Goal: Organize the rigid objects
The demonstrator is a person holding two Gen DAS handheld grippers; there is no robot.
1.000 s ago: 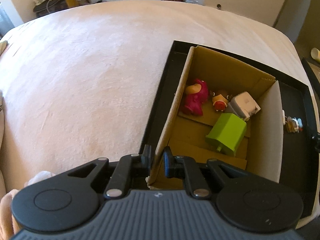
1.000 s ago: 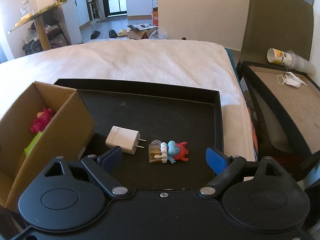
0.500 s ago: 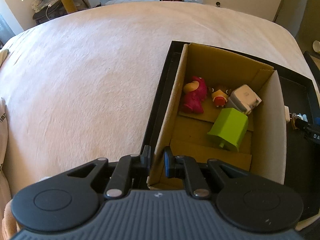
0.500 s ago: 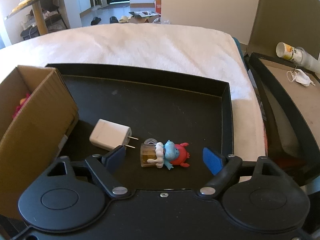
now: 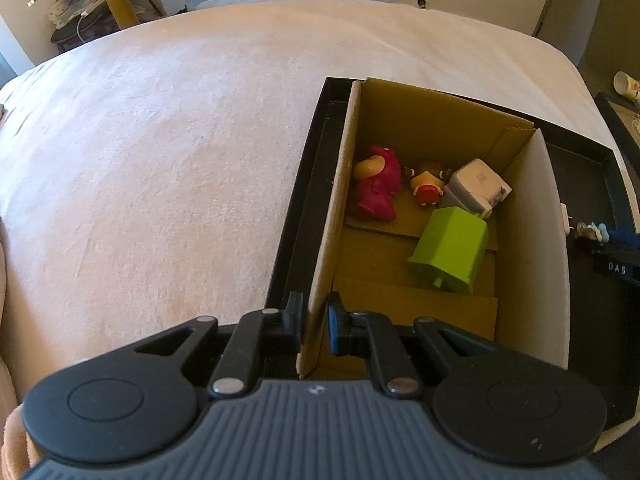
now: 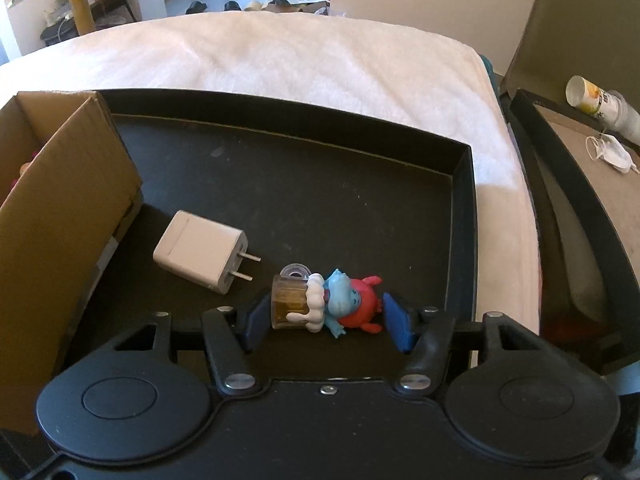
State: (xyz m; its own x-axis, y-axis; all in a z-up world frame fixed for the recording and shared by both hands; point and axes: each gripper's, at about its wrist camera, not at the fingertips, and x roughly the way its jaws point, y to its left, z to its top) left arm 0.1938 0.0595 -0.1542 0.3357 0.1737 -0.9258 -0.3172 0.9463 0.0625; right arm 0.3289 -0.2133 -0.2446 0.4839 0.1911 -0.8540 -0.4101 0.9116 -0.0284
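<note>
My left gripper (image 5: 314,320) is shut on the near left wall of an open cardboard box (image 5: 440,120). The box stands in a black tray (image 6: 280,120) and holds a pink toy (image 5: 378,184), a small figure (image 5: 428,184), a white adapter (image 5: 476,184) and a green block (image 5: 452,252). Beside the box, a white plug charger (image 6: 200,256) and a blue-and-red figurine with a mug (image 6: 336,300) lie on the tray floor. My right gripper (image 6: 324,320) straddles the figurine. Its jaws are closing, with the blue pads (image 6: 256,320) just beside it.
The tray rests on a bed covered by a white fleece blanket (image 5: 160,140). To the right stands a second black tray (image 6: 560,184) with a paper cup (image 6: 592,96) and a face mask (image 6: 612,152). Tall cardboard panels rise behind it.
My right gripper came down and forward over the figurine, and its jaws narrowed from wide apart to close on either side of it. The left gripper kept its hold on the box wall.
</note>
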